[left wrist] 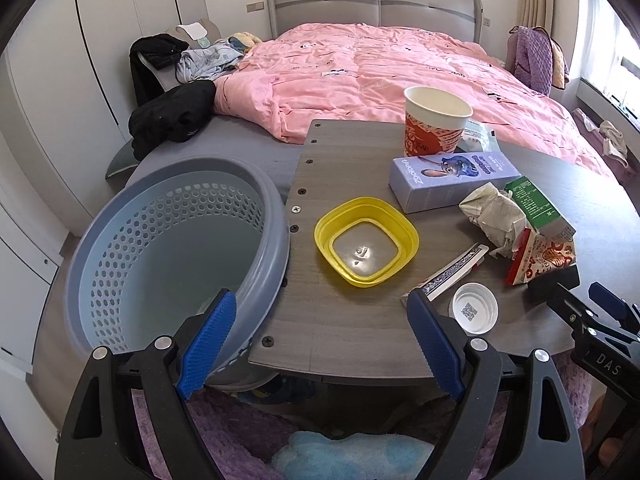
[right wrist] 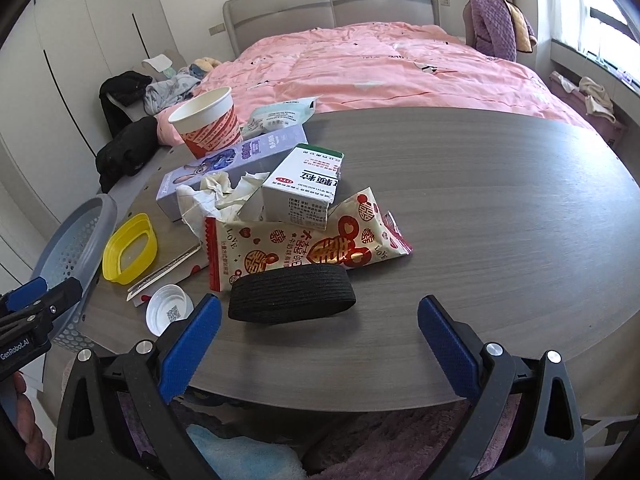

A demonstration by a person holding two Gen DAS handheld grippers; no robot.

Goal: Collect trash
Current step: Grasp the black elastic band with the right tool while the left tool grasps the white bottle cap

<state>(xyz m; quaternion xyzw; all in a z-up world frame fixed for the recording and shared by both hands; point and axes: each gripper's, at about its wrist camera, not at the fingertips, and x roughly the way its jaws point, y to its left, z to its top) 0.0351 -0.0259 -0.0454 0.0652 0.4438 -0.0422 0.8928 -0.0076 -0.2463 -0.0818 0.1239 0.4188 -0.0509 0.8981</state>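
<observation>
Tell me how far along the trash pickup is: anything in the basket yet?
Nothing looks done: the basket shows no trash inside. Nothing is in hand; the left gripper and right gripper are both open and hold nothing. Left on the table: paper cup, purple box, crumpled paper, green-and-white carton, snack wrapper, yellow lid, white cap, black band.

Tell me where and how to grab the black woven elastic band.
Pinch the black woven elastic band across its narrow width, near the middle, coming from above with the right gripper. It lies flat and long on the grey wooden table, nearest those open jaws.
</observation>
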